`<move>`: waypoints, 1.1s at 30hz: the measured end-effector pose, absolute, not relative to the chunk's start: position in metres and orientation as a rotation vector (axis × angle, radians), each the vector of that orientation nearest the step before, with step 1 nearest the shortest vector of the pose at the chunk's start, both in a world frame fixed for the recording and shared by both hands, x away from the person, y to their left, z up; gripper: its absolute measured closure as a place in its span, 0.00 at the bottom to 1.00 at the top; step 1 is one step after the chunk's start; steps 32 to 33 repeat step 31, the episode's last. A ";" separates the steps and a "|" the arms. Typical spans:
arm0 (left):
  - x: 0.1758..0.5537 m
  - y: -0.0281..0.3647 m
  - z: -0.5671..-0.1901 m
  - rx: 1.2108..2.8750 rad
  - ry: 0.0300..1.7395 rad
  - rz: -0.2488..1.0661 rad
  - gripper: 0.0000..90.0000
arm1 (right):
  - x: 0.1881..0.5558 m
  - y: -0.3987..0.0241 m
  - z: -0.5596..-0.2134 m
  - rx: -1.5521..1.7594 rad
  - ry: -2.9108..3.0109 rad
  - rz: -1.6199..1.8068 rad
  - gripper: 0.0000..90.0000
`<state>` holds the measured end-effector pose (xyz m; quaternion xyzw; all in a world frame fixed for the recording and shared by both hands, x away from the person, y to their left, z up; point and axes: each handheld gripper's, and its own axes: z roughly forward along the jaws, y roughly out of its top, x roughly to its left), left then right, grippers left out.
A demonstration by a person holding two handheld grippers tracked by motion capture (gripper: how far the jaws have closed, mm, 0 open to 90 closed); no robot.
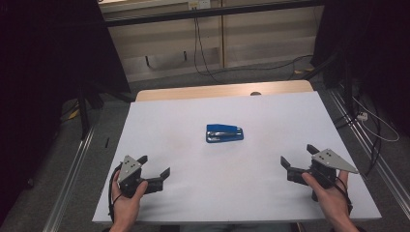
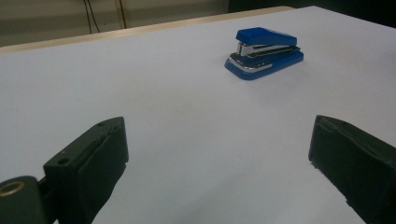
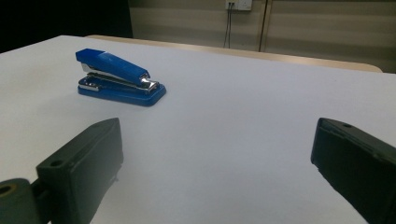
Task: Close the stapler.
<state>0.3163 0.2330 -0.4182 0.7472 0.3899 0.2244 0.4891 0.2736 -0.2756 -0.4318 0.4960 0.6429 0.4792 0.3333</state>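
At the middle of the white desk (image 1: 159, 125) lay a blue stapler (image 1: 224, 133), flat and alone. The left gripper (image 1: 154, 166) and right gripper (image 1: 298, 155) sat near the front corners, well apart from it, both released with jaws spread wide.

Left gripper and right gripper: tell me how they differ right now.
The left gripper sits near the table's left front corner, the right gripper near its right front. The left gripper's jaws point right and forward toward the blue stapler; the right gripper's point left and forward toward it. Both are hand-held, open, holding nothing, apart from the stapler.
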 end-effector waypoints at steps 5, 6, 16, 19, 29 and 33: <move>0.313 0.237 -0.421 1.825 0.956 0.542 0.05 | 0.270 -0.276 -0.435 1.287 1.708 1.243 0.01; 0.312 0.238 -0.421 1.830 0.946 0.553 0.05 | 0.270 -0.276 -0.436 1.285 1.710 1.246 0.01; 0.313 0.242 -0.421 1.819 0.966 0.574 0.06 | 0.269 -0.279 -0.442 1.299 1.697 1.240 0.01; 0.312 0.241 -0.422 1.823 0.971 0.562 0.06 | 0.271 -0.278 -0.442 1.286 1.690 1.239 0.01; 0.314 0.242 -0.422 1.828 0.977 0.552 0.06 | 0.275 -0.278 -0.442 1.285 1.694 1.235 0.01; 0.314 0.242 -0.423 1.827 0.983 0.547 0.06 | 0.275 -0.278 -0.442 1.290 1.687 1.236 0.01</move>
